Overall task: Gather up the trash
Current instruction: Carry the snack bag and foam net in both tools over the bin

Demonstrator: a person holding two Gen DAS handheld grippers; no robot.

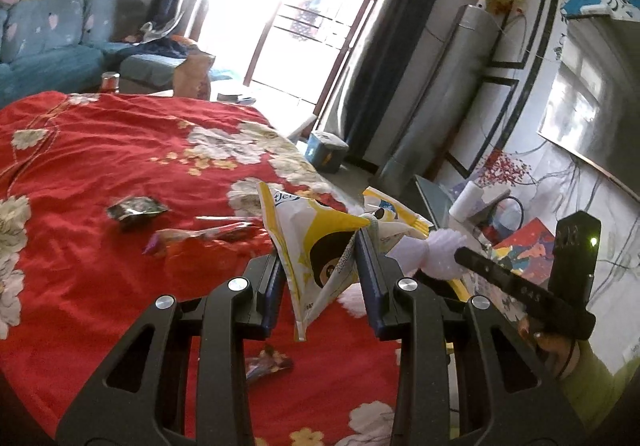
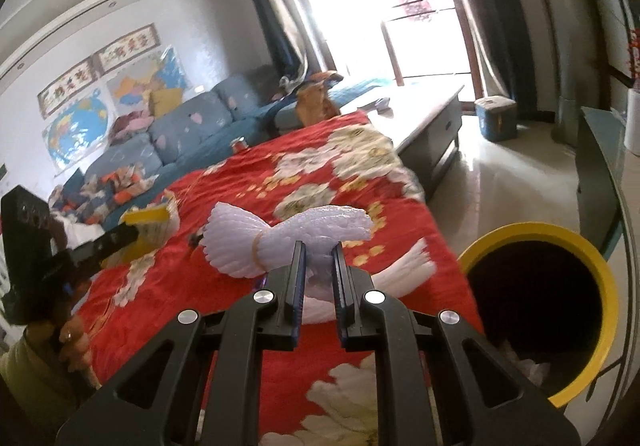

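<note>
- A white foam net [image 2: 288, 236] is pinched in the nearly closed right gripper [image 2: 317, 250]; its long axis lies across the fingers.
- The yellow bin [image 2: 592, 258] is seen just right of it, nearer this hand.
- A yellow-white wrapper [image 1: 316, 246] is clamped in the partly closed left gripper [image 1: 320, 246].
- Further wrappers [image 1: 138, 207] are left on the red cloth [image 1: 100, 149].

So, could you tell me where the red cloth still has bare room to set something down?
Bare: the far red cloth beyond the dark wrapper, and its left side. Crowded: the strip holding that wrapper, the purple wrapper and a nearer wrapper.
</note>
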